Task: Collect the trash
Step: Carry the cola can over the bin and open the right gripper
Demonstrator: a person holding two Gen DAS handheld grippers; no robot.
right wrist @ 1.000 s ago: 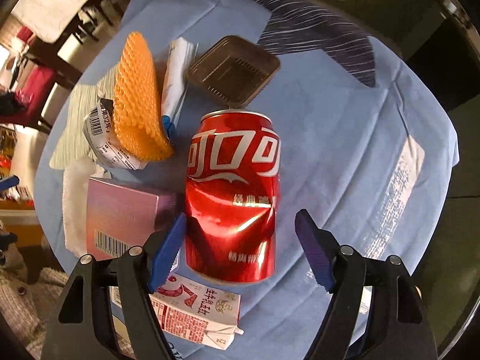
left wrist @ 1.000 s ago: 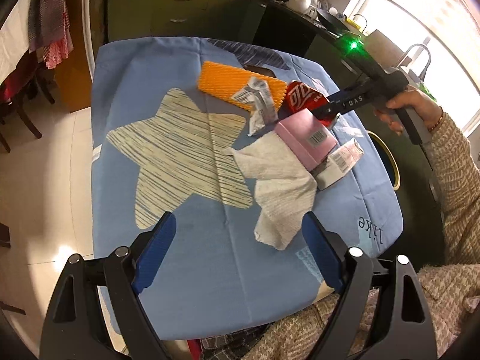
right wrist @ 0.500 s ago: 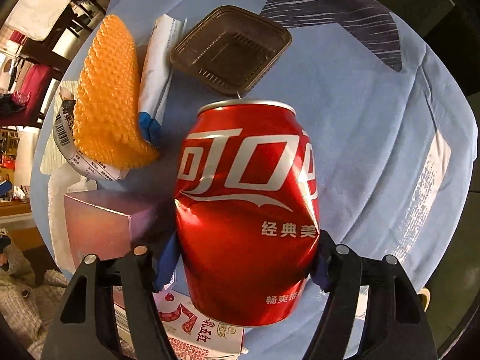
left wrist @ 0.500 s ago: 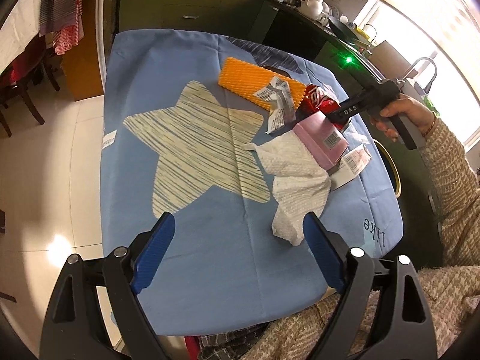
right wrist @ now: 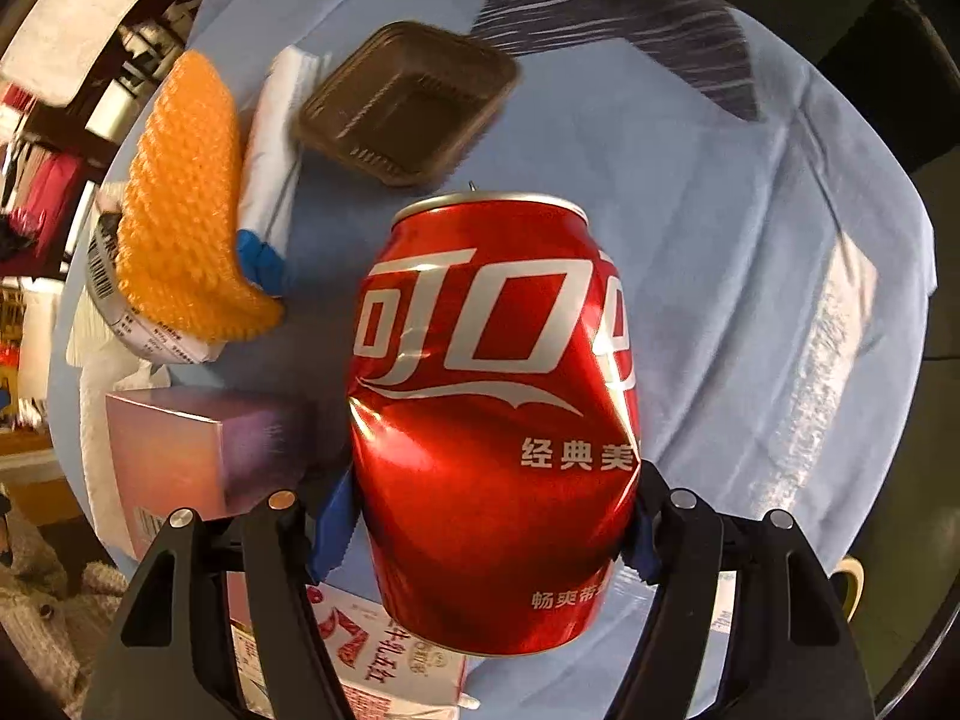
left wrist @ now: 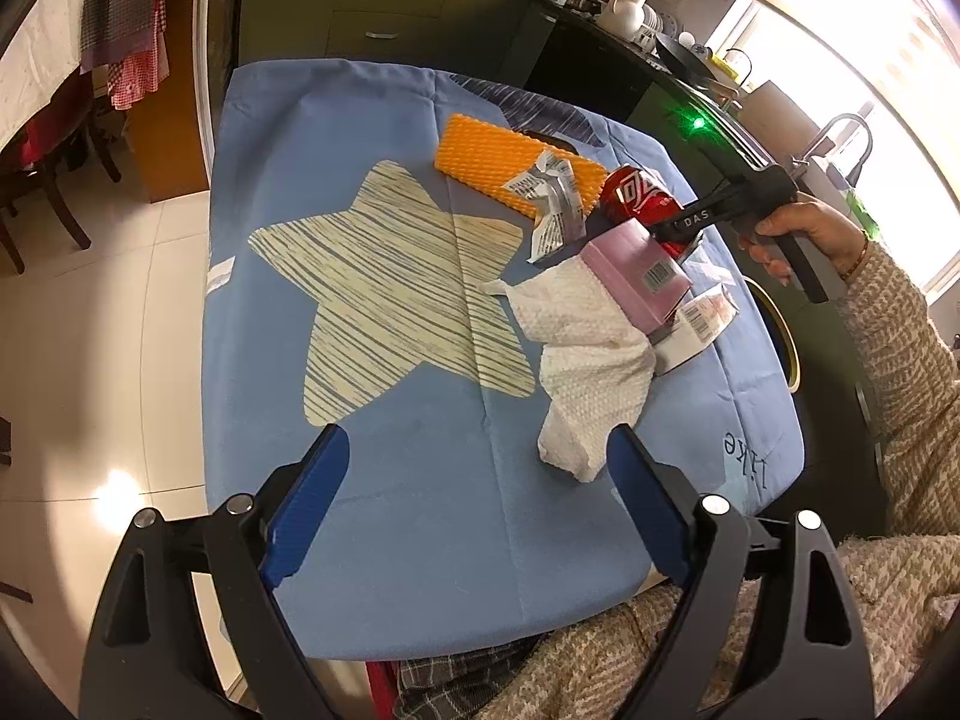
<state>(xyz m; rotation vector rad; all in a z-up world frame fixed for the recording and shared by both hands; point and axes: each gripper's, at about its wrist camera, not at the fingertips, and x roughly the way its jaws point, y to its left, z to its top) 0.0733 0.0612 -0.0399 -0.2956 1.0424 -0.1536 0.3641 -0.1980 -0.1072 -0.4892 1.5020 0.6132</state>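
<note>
The dented red aluminium cola can (right wrist: 492,420) is clamped between the fingers of the right gripper (right wrist: 486,516), ahead of it above the blue cloth-covered table (right wrist: 750,300). The left gripper (left wrist: 474,504) is held apart, empty. If squeezed harder, the thin wall could buckle and the can be dropped.

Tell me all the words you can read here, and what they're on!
"经典美": red can, held in the right gripper.
"DAS": right gripper's arm.
"Like": blue tablecloth, upside down.
Milk carton print and barcode labels: too small.
</note>
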